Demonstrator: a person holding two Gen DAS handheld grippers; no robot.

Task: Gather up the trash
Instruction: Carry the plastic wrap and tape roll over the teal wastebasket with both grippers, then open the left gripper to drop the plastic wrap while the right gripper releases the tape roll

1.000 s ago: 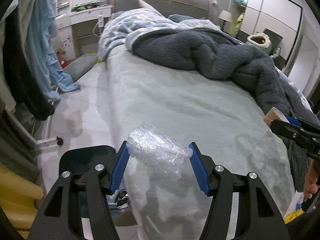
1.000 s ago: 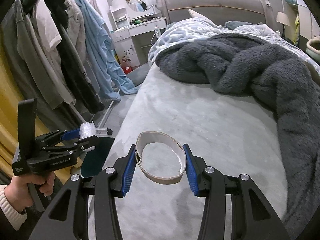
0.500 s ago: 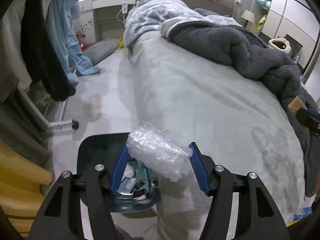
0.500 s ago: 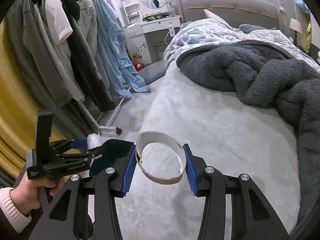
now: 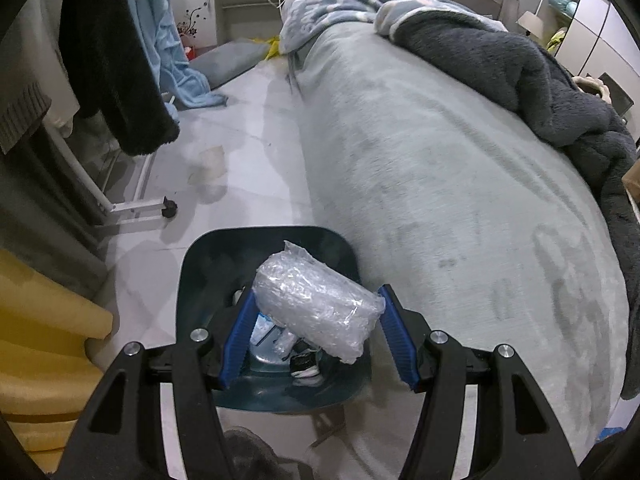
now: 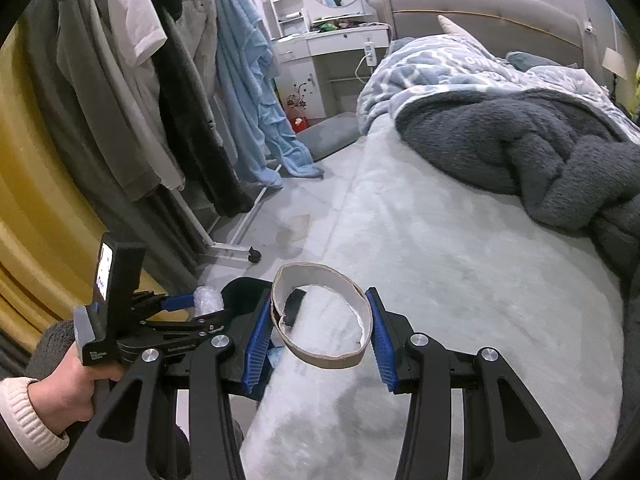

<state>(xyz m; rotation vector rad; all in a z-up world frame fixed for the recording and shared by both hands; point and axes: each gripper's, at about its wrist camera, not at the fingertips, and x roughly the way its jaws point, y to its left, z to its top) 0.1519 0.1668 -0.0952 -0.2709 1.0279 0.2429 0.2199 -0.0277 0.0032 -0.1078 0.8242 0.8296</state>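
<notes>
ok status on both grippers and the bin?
Left gripper shut on plastic wad, directly over dark bin. Right gripper shut on cardboard ring, over the bed edge. Nothing blocking the bin.

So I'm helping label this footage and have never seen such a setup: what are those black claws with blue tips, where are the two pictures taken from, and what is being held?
There is no robot here. A person holds a handheld claw in each hand, and a wide-angle camera on each looks forward along its two fingers.

The left view comes from the left claw. It is shut on a crumpled clear plastic wrap and hangs over a dark teal trash bin on the floor beside the bed; some trash already lies inside.

The right view comes from the right claw, shut on an empty cardboard tape ring above the bed's edge. At its left you see the person's left hand holding the other claw.

A dark grey blanket lies on the bed.
</notes>
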